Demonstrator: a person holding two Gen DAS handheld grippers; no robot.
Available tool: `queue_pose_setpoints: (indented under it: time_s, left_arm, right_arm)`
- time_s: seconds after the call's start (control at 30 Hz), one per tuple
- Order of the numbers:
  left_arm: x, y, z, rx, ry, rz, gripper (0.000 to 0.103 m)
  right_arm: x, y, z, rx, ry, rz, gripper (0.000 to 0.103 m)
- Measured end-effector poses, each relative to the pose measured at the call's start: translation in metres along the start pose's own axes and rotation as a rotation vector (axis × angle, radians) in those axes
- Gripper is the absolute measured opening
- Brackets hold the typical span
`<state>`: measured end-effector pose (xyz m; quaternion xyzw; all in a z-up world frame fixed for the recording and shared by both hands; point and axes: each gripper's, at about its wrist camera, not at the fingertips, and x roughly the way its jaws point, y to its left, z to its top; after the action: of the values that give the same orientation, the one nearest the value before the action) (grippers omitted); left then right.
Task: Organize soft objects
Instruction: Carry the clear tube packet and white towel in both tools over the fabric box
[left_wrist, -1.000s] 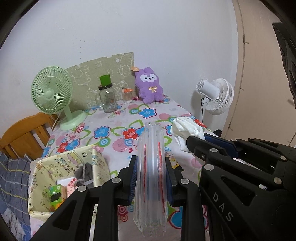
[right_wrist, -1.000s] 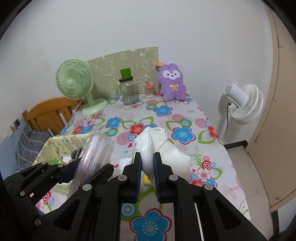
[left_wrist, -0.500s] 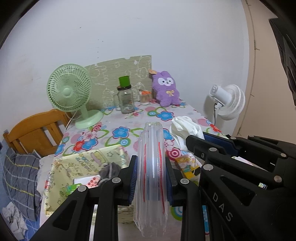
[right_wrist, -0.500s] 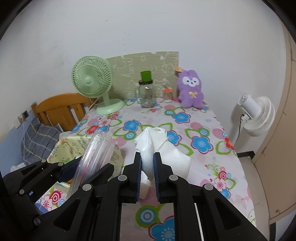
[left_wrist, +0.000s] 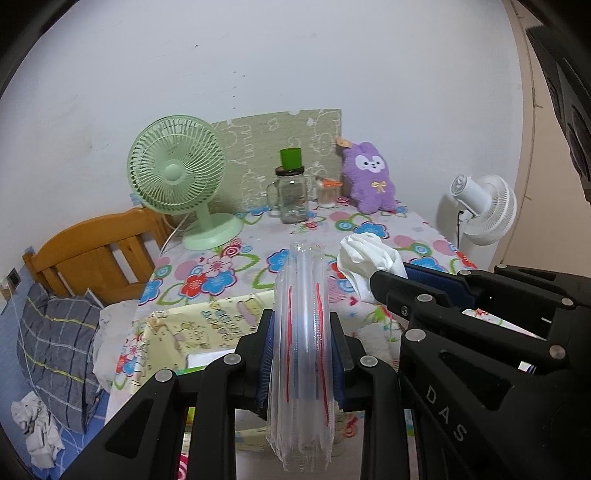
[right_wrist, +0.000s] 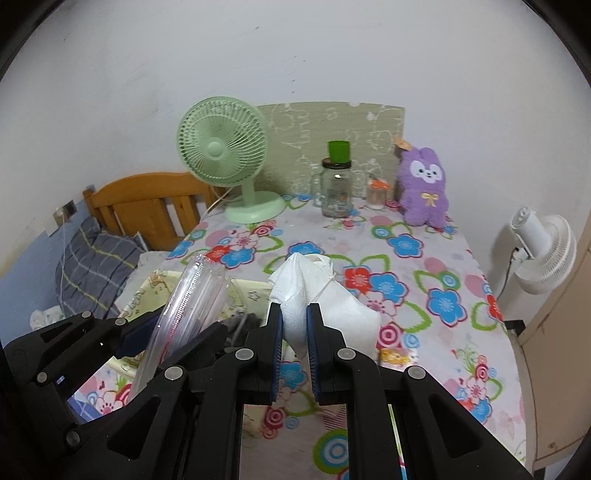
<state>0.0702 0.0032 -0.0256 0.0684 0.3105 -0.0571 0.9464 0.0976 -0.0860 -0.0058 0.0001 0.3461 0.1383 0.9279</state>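
My left gripper is shut on a clear plastic pack with red lines, held upright above the near edge of a yellow fabric box. In the right wrist view that pack leans beside the left gripper. My right gripper is shut on a white crumpled bundle above the flowered tablecloth. The left wrist view shows the bundle sticking out of the right gripper. A purple plush bunny sits at the table's far right against the wall.
A green desk fan, a glass jar topped by a green cup and a small jar stand along the back. A white fan is off the table's right side. A wooden bed frame and checked pillow lie left.
Both grippers have shifted left and back from the table's far end, each keeping its hold. The yellow box now lies beneath the left gripper, and the bed shows more.
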Motion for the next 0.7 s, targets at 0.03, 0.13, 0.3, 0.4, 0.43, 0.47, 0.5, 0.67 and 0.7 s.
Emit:
queue_pose_setpoints:
  time_s: [0.03, 0.13, 0.3, 0.4, 0.43, 0.47, 0.5, 0.67, 0.7]
  left_arm:
    - [0.001, 0.004, 0.000, -0.001, 0.003, 0.002, 0.026]
    - [0.005, 0.015, -0.002, -0.002, 0.011, 0.022, 0.026]
    - [0.014, 0.032, -0.005, -0.021, 0.032, 0.056, 0.026]
    - [0.019, 0.042, -0.009, -0.036, 0.048, 0.070, 0.026]
    - [0.021, 0.045, -0.010, -0.040, 0.053, 0.074, 0.026]
    - [0.023, 0.048, -0.012, -0.044, 0.058, 0.078, 0.026]
    - [0.025, 0.051, -0.013, -0.048, 0.065, 0.083, 0.026]
    - [0.037, 0.067, -0.019, -0.067, 0.098, 0.102, 0.026]
    - [0.039, 0.070, -0.021, -0.070, 0.106, 0.108, 0.026]
  right_arm:
    - [0.002, 0.003, 0.001, -0.005, 0.003, 0.004, 0.015]
    - [0.009, 0.013, 0.003, -0.024, 0.013, 0.023, 0.015]
    - [0.022, 0.031, 0.006, -0.055, 0.029, 0.065, 0.015]
    - [0.030, 0.039, 0.007, -0.068, 0.038, 0.076, 0.015]
    - [0.034, 0.043, 0.007, -0.075, 0.043, 0.081, 0.015]
    - [0.036, 0.046, 0.007, -0.080, 0.049, 0.086, 0.015]
    - [0.039, 0.048, 0.007, -0.083, 0.054, 0.090, 0.015]
    - [0.054, 0.061, 0.007, -0.103, 0.083, 0.114, 0.015]
    - [0.058, 0.064, 0.007, -0.108, 0.088, 0.118, 0.015]
